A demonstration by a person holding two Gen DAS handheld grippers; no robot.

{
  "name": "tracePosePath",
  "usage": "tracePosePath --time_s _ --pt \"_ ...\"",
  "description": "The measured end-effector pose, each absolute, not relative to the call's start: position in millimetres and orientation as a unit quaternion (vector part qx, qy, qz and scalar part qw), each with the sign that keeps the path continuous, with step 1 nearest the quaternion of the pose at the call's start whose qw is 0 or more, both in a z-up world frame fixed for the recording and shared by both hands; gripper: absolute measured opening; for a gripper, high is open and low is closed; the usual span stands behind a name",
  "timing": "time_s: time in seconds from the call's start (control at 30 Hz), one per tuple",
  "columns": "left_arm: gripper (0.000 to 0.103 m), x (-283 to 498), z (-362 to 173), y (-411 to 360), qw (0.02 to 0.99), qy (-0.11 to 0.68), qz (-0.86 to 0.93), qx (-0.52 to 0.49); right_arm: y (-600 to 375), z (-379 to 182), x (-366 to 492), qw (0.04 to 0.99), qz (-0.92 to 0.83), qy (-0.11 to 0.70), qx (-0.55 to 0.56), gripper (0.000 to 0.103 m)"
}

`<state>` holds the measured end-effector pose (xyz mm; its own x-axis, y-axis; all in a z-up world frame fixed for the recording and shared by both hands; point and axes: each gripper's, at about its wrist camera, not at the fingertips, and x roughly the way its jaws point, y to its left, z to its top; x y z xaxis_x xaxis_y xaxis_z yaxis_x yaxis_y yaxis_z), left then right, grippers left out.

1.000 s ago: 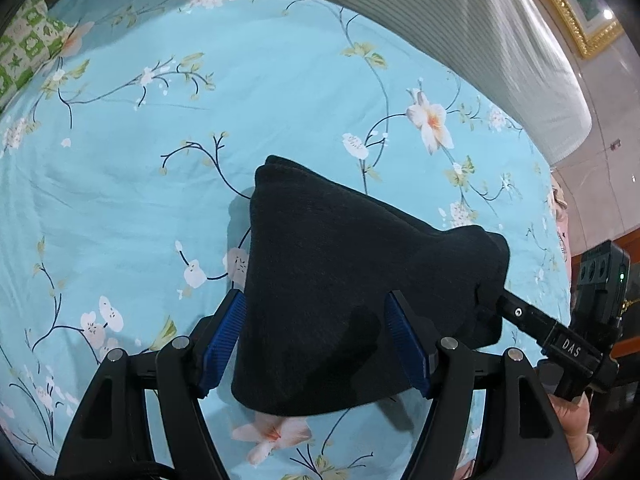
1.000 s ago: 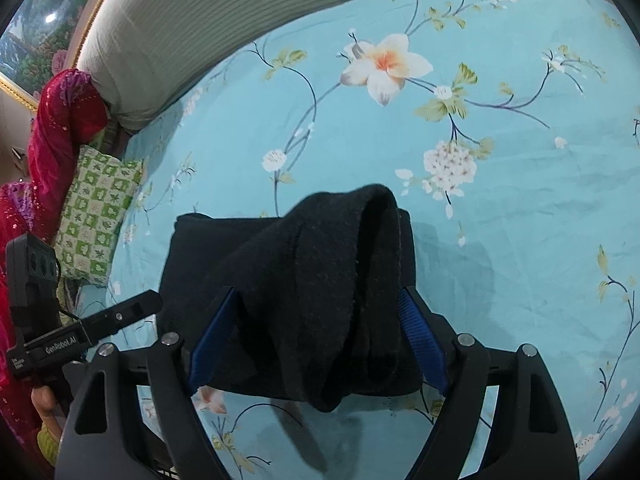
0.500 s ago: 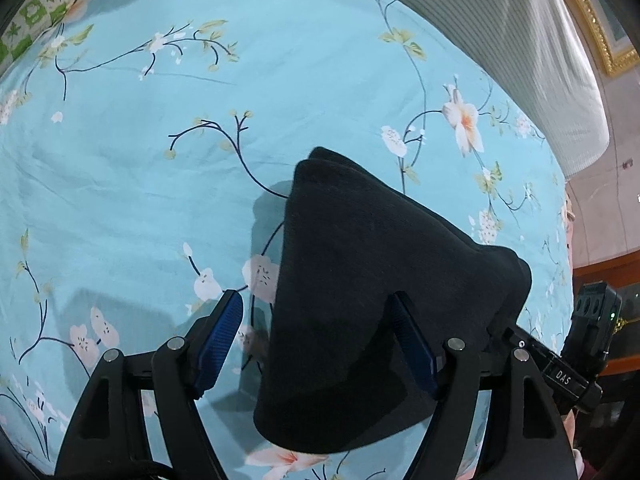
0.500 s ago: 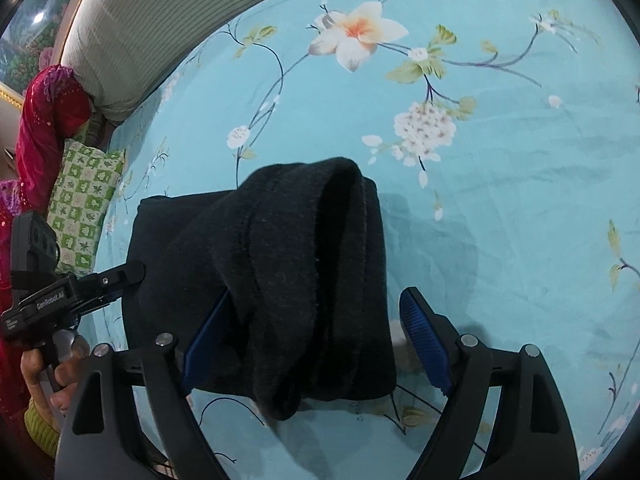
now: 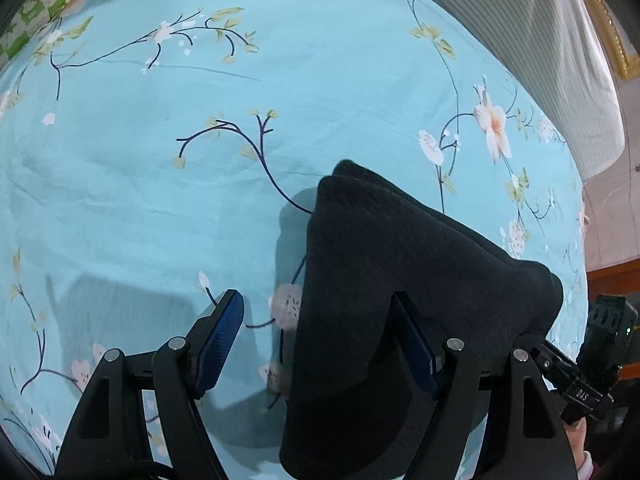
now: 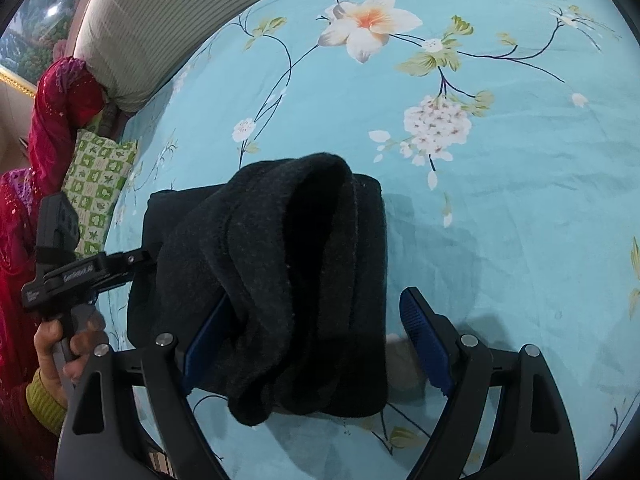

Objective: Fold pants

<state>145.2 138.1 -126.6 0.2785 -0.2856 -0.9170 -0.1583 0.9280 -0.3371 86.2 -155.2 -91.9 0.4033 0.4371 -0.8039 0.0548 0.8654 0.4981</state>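
Note:
The black pants point(image 5: 400, 280) are a thick folded bundle on the blue floral bedsheet point(image 5: 200, 160). My left gripper point(image 5: 320, 340) is open; the bundle's left end lies over its right finger point(image 5: 416, 352), and its left finger point(image 5: 220, 332) is bare over the sheet. In the right wrist view the pants point(image 6: 288, 280) hang over the left finger point(image 6: 204, 340) of my right gripper point(image 6: 312, 332), which is open too. Its right finger point(image 6: 424, 332) stands clear of the cloth. The bundle's right end bulges up in a loop.
A striped bolster pillow point(image 6: 160, 20) lies along the bed's far edge. A green checked cushion point(image 6: 96, 184) and red cloth point(image 6: 60, 100) sit at the left. The sheet point(image 6: 520, 200) stretches wide beyond the pants. The other gripper point(image 5: 592, 360) shows at the right edge.
Both grippers have shifted sideways relative to the bundle, so each now has one finger bare beside the cloth. The pants have settled lower onto the sheet.

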Motion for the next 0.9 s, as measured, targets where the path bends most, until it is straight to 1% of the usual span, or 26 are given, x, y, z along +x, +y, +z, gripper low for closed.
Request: tracePosePath --time_s 0.2,0.43,0.57,0.6,0.73,0.77,0.9 --pt "0.077 147 -128 136 0.780 0.599 -0.041 -0.176 -161 -92 80 0.803 0.126 0.536 0.228 0.084" --pt "0.077 145 -127 135 0.779 0.600 -0.042 -0.177 -169 -88 71 0.810 0.114 0.540 0.198 0.083" --pt "0.076 140 -117 135 0.779 0.600 -0.043 -0.178 -167 -81 74 0.812 0.108 0.540 0.195 0.080" --pt "0.075 139 -114 136 0.779 0.599 -0.045 -0.180 -165 -76 76 0.815 0.108 0.534 0.196 0.078" --pt "0.077 129 -100 139 0.780 0.595 -0.055 -0.183 -164 -73 83 0.813 0.117 0.521 0.233 0.078" --pt "0.079 127 -100 140 0.777 0.597 -0.059 -0.189 -164 -75 84 0.810 0.118 0.521 0.242 0.078" --pt "0.079 122 -109 139 0.769 0.608 -0.058 -0.189 -164 -91 87 0.796 0.125 0.525 0.272 0.078"
